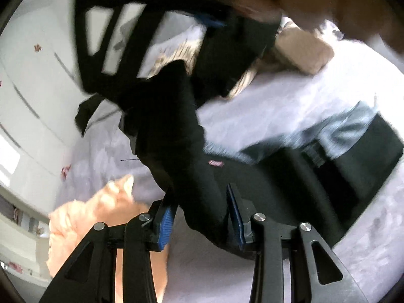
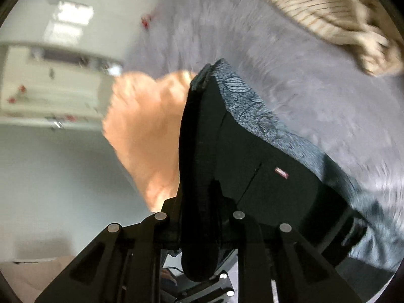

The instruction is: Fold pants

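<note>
Left wrist view: left gripper (image 1: 199, 217) jaws parted with black pants (image 1: 174, 136) draped between them above the bed (image 1: 290, 101), right gripper (image 2: 199, 227) clenched on the waistband, so fabric could slip out left and skew the fold.

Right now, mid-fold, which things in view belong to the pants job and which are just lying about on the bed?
Part of the job:
- black pants, lifted off the bed
- left hand-held gripper, fabric between its blue pads
- right hand-held gripper, fabric between its fingers

Just lying about:
- orange garment
- striped beige garment
- tan folded item
- lilac bed cover
</note>
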A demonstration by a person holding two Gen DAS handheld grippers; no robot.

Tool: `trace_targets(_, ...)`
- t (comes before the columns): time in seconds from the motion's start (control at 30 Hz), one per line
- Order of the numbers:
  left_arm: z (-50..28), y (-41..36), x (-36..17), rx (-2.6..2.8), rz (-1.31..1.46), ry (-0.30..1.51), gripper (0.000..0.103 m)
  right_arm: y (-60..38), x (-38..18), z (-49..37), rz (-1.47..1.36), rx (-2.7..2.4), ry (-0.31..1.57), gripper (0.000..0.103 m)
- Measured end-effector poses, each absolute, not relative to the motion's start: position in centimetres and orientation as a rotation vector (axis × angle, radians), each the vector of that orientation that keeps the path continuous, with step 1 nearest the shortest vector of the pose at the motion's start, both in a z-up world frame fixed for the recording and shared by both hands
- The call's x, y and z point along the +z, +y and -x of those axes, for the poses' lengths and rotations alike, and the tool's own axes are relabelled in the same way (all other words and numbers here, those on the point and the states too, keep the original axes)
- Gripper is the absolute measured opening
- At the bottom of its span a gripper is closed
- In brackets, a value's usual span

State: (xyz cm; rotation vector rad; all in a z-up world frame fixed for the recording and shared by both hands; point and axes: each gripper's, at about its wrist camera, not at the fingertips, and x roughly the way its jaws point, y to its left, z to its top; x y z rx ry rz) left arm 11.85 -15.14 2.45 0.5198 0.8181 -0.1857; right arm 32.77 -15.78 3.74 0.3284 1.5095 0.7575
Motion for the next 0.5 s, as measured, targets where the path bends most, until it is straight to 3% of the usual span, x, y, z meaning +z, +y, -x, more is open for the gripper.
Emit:
trace_targets(0.27, -8.7, -26.0, 5.7, -0.369, -0.573, 0.742, 0.040, -32.3, 7.1, -26.0, -0.656, 0.690, 1.265, 0.020)
trace_targets(0.5, -5.2, -36.5, 3.2, -0.528, -0.668, 0.745, 0.040, -45.5, 5.4, -19.9, -0.813, 0.561, 1.177, 0.021)
